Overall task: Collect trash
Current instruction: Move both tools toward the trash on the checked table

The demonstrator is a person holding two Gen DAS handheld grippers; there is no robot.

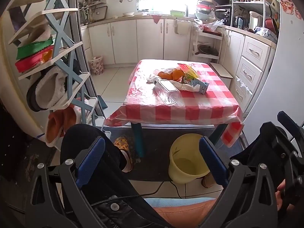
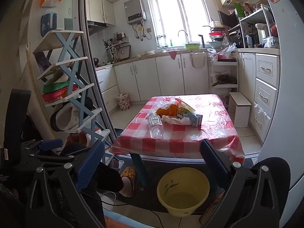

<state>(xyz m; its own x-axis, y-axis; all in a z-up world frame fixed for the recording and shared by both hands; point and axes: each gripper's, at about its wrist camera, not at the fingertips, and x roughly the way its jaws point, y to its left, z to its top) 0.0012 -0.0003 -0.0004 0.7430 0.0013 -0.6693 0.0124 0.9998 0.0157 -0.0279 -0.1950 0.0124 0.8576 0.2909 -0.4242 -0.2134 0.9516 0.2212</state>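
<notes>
My left claw (image 1: 152, 157) tilts down, so its camera catches my dark trouser leg (image 1: 89, 152), a slippered foot (image 1: 124, 152) and a hand (image 1: 283, 195) on the other tool at the right edge. My right claw (image 2: 152, 163) looks more level and takes in the window (image 2: 176, 17) and the grey water heater (image 2: 134, 10) high on the far wall, which the left view cuts off. Both claws stand wide apart with nothing between the ribbed blue pads (image 1: 91, 159).

The trash lies in a heap at the middle of the low table (image 1: 190, 110), which is draped in a glossy red-and-white check cloth. A clear, crumpled plastic bottle (image 1: 167, 92) lies on its side nearest me. Behind it is orange peel (image 1: 171, 75) in thin clear film. To the right a boxy blue carton (image 1: 199, 84) lies tipped over, touching a wad of white paper (image 2: 175, 120). From the right view the bottle's label (image 2: 154, 121) reads as a flat white rectangle.

A round, smooth yellow bucket (image 2: 183, 191) stands on the floor near me, below the table's near edge, mouth up.
</notes>
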